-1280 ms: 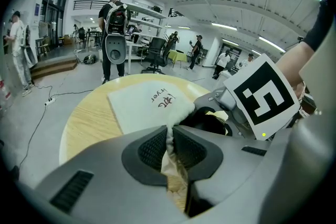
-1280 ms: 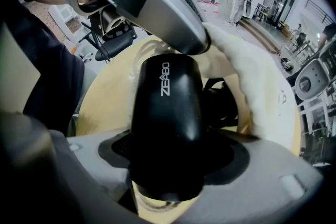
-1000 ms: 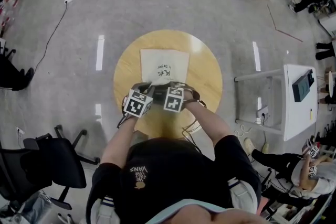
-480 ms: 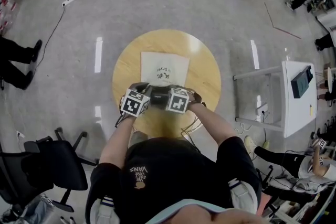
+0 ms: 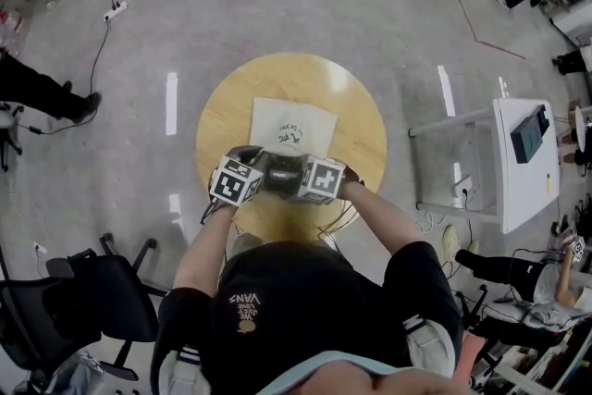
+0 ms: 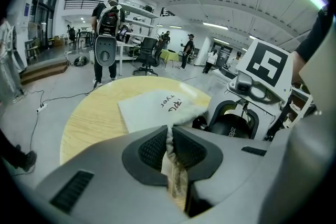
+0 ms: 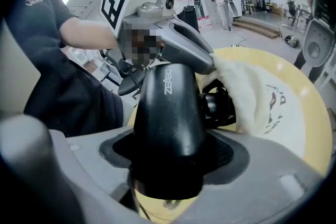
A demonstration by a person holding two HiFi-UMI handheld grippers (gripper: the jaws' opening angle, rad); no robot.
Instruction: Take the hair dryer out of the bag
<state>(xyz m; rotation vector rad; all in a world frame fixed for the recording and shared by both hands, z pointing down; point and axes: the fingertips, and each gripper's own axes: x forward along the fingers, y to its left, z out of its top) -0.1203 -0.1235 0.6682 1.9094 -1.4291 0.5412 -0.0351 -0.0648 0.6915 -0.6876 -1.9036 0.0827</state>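
Right tool (image 7: pixel 168 168) clamps the black hair dryer (image 7: pixel 169 107), its body outside the bag (image 7: pixel 244 93) mouth | left tool (image 6: pixel 169 152) pinches bag cloth over the bench (image 6: pixel 89 123) | Technique: anchor the cloth, draw the dryer bodyward, and free the cord (image 7: pixel 216 105) | Change: the dryer now shows between the cubes, and the bag lies skewed.

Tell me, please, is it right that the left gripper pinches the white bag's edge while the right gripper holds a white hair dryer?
No: the hair dryer in the right gripper is black, not white, as the right gripper view shows. The left gripper does pinch the edge of the white bag.
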